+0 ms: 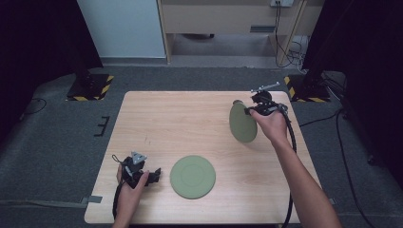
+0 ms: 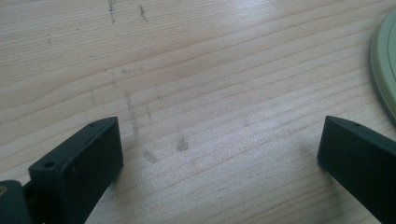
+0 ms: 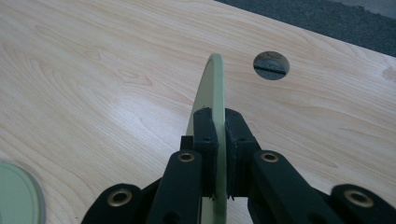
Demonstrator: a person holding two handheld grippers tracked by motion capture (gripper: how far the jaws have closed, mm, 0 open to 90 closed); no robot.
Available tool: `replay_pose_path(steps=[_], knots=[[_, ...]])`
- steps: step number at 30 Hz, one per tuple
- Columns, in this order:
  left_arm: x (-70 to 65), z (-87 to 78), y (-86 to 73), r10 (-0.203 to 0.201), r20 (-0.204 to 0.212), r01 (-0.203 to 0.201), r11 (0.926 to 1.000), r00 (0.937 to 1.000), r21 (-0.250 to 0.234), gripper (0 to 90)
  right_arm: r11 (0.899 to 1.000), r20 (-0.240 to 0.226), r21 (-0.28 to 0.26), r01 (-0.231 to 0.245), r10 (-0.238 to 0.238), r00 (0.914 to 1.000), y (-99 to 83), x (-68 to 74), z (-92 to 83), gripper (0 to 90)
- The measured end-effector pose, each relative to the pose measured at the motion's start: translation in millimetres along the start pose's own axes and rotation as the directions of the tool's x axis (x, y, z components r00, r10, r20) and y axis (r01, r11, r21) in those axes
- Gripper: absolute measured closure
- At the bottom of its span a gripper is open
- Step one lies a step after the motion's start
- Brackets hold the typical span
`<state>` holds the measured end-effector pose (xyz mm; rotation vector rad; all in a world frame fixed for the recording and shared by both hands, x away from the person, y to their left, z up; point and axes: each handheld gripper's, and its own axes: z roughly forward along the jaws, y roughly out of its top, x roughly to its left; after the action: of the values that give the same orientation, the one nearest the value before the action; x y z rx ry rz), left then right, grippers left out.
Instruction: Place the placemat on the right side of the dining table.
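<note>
Pale wood-grain table (image 1: 190, 118) with slight sheen, matt green smooth plates (image 1: 192, 176), matt black plastic fingers (image 3: 205, 135)

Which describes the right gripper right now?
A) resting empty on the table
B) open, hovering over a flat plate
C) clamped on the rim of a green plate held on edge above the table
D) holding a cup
C: in the right gripper view the right gripper has its jaws pinched on the rim of the green plate, which stands on edge; the high view shows it lifted off the table.
</note>
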<state>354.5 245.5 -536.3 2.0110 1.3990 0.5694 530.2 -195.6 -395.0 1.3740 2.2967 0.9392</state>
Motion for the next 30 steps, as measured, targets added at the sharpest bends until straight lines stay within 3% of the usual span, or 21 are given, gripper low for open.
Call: replay_pose_path(steps=[17, 30], knots=[[0.0, 0.0, 0.0, 0.000, 0.000, 0.000, 1.0000, 1.0000, 0.000, 0.0, 1.000, 0.015, -0.001, -0.019, 0.020, 0.9997, -14.2, -26.5, 1.1, 85.6], [0.0, 0.5, 0.4, 0.001, 0.001, -0.001, 1.0000, 1.0000, 0.000, 0.0, 0.999, 0.000, -0.004, -0.046, 0.046, 0.9990, -26.0, -50.0, 9.7, 85.6]])
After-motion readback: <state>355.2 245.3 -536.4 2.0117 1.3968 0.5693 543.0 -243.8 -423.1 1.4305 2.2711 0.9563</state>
